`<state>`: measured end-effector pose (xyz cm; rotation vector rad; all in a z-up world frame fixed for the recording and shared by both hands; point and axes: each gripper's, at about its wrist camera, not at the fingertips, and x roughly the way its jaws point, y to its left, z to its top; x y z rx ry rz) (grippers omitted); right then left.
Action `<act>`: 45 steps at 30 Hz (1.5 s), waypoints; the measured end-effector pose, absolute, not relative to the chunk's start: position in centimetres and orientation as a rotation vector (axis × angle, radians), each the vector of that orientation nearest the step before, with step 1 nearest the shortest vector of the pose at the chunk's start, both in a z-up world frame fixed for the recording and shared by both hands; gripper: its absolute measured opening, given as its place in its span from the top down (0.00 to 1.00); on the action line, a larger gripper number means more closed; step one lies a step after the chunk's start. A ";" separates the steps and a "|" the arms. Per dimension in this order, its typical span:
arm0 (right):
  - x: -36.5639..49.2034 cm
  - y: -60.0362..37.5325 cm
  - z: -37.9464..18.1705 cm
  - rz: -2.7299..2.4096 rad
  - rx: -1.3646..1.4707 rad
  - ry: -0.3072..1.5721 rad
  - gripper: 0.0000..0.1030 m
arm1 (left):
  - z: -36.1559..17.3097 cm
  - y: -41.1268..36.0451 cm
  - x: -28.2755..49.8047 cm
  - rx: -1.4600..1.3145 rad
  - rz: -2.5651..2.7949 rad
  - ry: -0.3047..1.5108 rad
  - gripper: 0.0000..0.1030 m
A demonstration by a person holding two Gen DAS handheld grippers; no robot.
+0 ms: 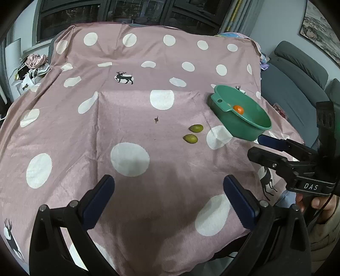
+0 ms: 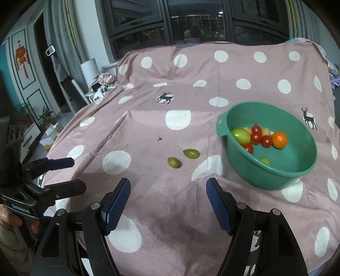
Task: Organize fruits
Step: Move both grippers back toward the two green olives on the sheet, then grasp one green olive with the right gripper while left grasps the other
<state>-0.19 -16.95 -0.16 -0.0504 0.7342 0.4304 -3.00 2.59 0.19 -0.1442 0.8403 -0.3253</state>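
I am holding both grippers, left gripper and right gripper, with fingers spread and empty. Two green fruits are lying just beside the basin; I am aiming low, straddling one.

Brightness: moderate indoor light, even across the pink spotted cloth; dark window panes behind.
Source: overhead, slightly behind the cameras; small lamp reflection in the glass, top right of the right wrist view.
Shadows: soft, broad grey patch on the cloth just ahead of the left gripper; fainter one ahead of the right gripper.
Glare: mild sheen on the cloth's folds and on the green bowl rim.
Distortion: strong fisheye bending; black vignette in all corners.
Focus: sharp centre, softer toward the edges; near fingers slightly soft.
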 end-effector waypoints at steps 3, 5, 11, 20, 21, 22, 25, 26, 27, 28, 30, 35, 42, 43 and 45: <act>0.0 -16.9 -0.3 0.426 -0.054 0.739 0.28 | 0.1 2.6 -2.8 -0.144 -0.334 0.839 0.01; 0.2 -16.8 -0.3 0.420 -0.056 0.742 0.28 | 0.0 2.7 -2.6 -0.141 -0.338 0.839 0.01; 0.6 -16.6 -0.7 0.408 -0.064 0.758 0.28 | -0.2 2.4 -1.8 -0.128 -0.352 0.841 0.01; 1.4 -16.8 -1.0 0.379 -0.074 0.775 0.28 | -1.1 1.9 -0.3 -0.123 -0.380 0.861 0.01; 1.5 -16.8 -1.0 0.376 -0.075 0.778 0.28 | -1.2 1.9 -0.1 -0.124 -0.384 0.863 0.01; 1.6 -16.8 -1.1 0.374 -0.076 0.780 0.28 | -1.3 1.8 0.1 -0.124 -0.388 0.865 0.01; 1.9 -16.7 -1.3 0.370 -0.079 0.791 0.28 | -1.6 1.6 0.6 -0.122 -0.398 0.872 0.01; 2.0 -16.7 -1.4 0.370 -0.081 0.794 0.28 | -1.7 1.5 0.8 -0.119 -0.401 0.874 0.01; 2.2 -16.7 -1.5 0.369 -0.082 0.799 0.28 | -1.7 1.5 1.0 -0.119 -0.404 0.876 0.01; 2.4 -16.7 -1.6 0.367 -0.083 0.802 0.28 | -1.8 1.5 1.1 -0.119 -0.408 0.876 0.01; 2.6 -16.6 -1.7 0.365 -0.084 0.805 0.28 | -1.9 1.4 1.4 -0.121 -0.412 0.877 0.01; 3.0 -16.5 -2.0 0.369 -0.082 0.808 0.28 | -2.1 1.3 2.3 -0.120 -0.430 0.881 0.01; 4.2 -14.7 -2.6 0.410 -0.131 0.828 0.28 | -2.1 1.4 3.4 -0.120 -0.447 0.874 0.01; 4.5 -14.4 -2.7 0.420 -0.135 0.832 0.29 | -2.1 1.5 3.5 -0.122 -0.448 0.872 0.01; 5.2 -13.8 -3.0 0.449 -0.141 0.841 0.34 | -2.1 1.8 3.7 -0.126 -0.447 0.869 0.01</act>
